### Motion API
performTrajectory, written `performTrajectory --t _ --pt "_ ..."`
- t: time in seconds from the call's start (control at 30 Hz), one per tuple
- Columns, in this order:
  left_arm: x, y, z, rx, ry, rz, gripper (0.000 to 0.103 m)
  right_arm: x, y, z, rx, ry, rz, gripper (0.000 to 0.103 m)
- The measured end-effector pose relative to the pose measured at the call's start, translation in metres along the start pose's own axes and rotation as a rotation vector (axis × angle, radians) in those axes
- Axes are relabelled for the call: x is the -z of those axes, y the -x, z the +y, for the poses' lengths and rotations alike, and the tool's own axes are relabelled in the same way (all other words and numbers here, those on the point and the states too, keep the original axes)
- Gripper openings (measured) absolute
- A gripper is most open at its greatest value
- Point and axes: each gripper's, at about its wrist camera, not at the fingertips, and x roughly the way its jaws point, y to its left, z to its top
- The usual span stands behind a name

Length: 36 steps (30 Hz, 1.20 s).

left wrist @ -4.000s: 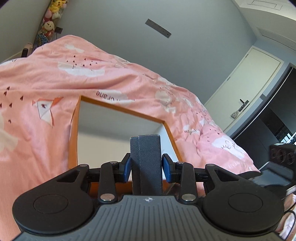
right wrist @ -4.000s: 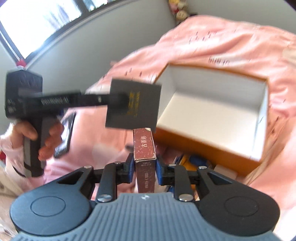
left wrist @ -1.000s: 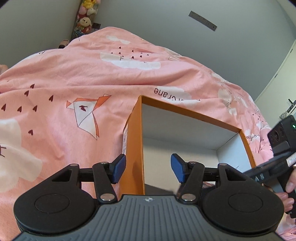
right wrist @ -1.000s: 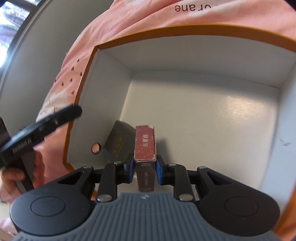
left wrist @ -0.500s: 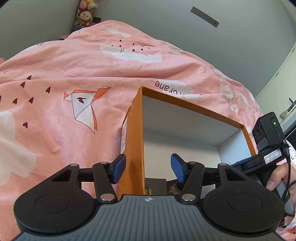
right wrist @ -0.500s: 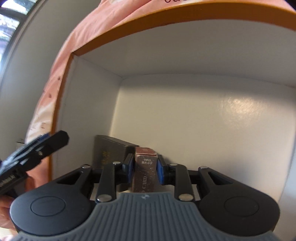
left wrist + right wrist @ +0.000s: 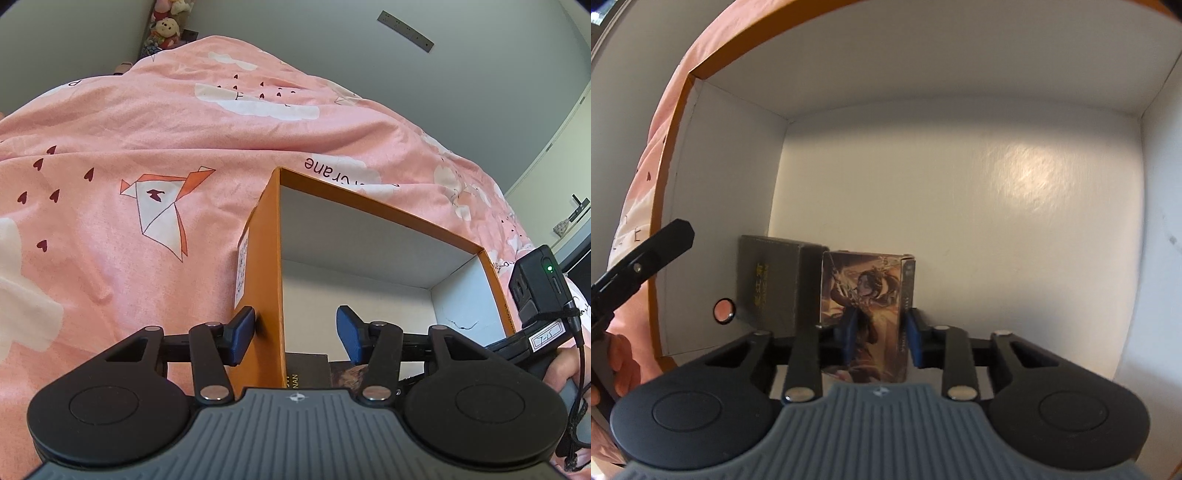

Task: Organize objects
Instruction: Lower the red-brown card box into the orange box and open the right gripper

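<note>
An orange box with a white inside [image 7: 263, 258] lies open on the pink bedspread. My left gripper [image 7: 295, 334] is open and empty, its fingers astride the box's left wall. Inside the box, a dark grey card box [image 7: 775, 280] lies against the left wall, and a card box with a painted figure [image 7: 866, 295] lies flat next to it. My right gripper [image 7: 881, 338] is open, its blue pads on either side of the painted box with small gaps. Both boxes show in the left wrist view, the grey one [image 7: 306, 369] partly hidden by my gripper.
The pink bedspread [image 7: 129, 166] with white clouds spreads around the box. Plush toys [image 7: 166, 26] sit at the far wall. The box's white floor [image 7: 979, 206] is bare to the right. A round hole [image 7: 724, 310] is in the left wall.
My right gripper has lowered the painted card box onto the box floor beside the grey one and opened its fingers. The left gripper has barely moved.
</note>
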Motion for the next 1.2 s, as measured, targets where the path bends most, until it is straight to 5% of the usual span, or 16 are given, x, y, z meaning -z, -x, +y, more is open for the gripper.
performTrajectory --t 0.23,0.33,0.63,1.2 --pt "-0.001 0.000 -0.001 -0.002 0.003 -0.005 0.058 0.001 -0.001 0.007 0.016 0.015 -0.007 0.030" --pt "-0.001 -0.001 -0.002 -0.017 -0.003 -0.015 0.058 -0.001 0.016 0.017 0.098 0.121 -0.094 0.030" --pt "-0.001 0.002 -0.001 -0.029 0.028 -0.033 0.053 -0.020 0.010 0.059 0.065 0.247 -0.266 0.022" --pt "-0.001 0.006 0.005 -0.013 0.059 -0.032 0.046 -0.016 -0.031 0.072 -0.021 0.242 -0.146 0.017"
